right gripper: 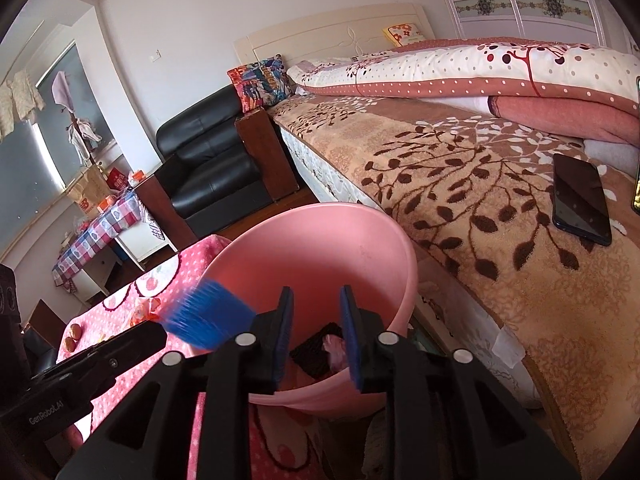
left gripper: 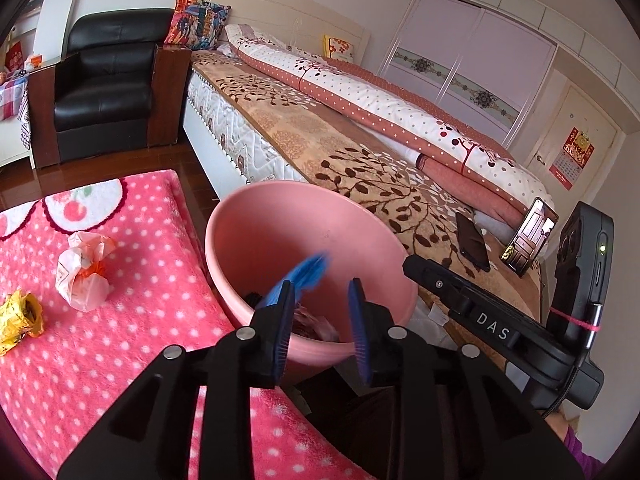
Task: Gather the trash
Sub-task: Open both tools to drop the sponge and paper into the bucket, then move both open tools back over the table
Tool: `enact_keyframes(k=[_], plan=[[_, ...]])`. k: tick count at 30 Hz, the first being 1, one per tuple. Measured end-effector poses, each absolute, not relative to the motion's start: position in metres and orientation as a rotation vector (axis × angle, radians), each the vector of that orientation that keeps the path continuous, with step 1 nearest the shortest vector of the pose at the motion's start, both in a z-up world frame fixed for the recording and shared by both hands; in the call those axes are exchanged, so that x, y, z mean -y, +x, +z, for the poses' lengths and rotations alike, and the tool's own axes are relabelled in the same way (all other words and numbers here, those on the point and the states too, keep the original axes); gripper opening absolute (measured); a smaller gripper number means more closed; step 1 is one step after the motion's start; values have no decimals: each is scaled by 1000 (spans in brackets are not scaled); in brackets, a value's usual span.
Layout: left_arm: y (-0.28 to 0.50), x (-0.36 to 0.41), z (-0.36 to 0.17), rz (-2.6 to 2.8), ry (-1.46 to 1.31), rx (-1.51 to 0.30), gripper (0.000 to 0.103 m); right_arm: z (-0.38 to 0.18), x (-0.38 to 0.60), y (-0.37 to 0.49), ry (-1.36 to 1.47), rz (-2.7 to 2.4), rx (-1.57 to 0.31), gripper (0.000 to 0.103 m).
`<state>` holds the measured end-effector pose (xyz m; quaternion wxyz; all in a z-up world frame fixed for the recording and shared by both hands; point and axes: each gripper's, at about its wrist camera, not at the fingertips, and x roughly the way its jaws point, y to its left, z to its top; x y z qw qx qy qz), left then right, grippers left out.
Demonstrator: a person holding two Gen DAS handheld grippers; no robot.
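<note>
A pink bin (left gripper: 240,240) stands between a pink dotted blanket and the bed. Both grippers hang over its near rim. My left gripper (left gripper: 320,320) is open with nothing between its pads. A blurred blue thing (left gripper: 304,276) sits just past its left fingertip, over the bin; I cannot tell what it is. My right gripper (right gripper: 316,320) is open too, its gap showing dark and pinkish scraps (right gripper: 324,350) in the bin (right gripper: 360,248). A crumpled white-and-orange bag (left gripper: 84,276) and a yellow wrapper (left gripper: 18,316) lie on the blanket.
The bed (left gripper: 360,152) runs along the right with two phones (left gripper: 474,242) near its foot. A black armchair (left gripper: 108,80) stands at the back left, a wardrobe (left gripper: 472,56) behind the bed. The pink blanket (left gripper: 120,360) fills the left foreground.
</note>
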<state>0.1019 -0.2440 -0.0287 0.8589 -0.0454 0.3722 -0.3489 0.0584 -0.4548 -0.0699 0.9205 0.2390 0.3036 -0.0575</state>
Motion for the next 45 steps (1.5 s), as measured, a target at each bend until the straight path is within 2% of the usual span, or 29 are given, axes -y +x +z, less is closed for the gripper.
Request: enact_keyframes(k=[6, 20, 45], plan=[[97, 241, -22, -722, -97, -763, 28, -61, 446, 52, 469, -99, -606, 40], [63, 208, 14, -648, -75, -616, 28, -35, 404, 29, 422, -26, -571, 46], [-16, 105, 60, -351, -172, -445, 28, -3, 293, -33, 336, 141, -526, 51]])
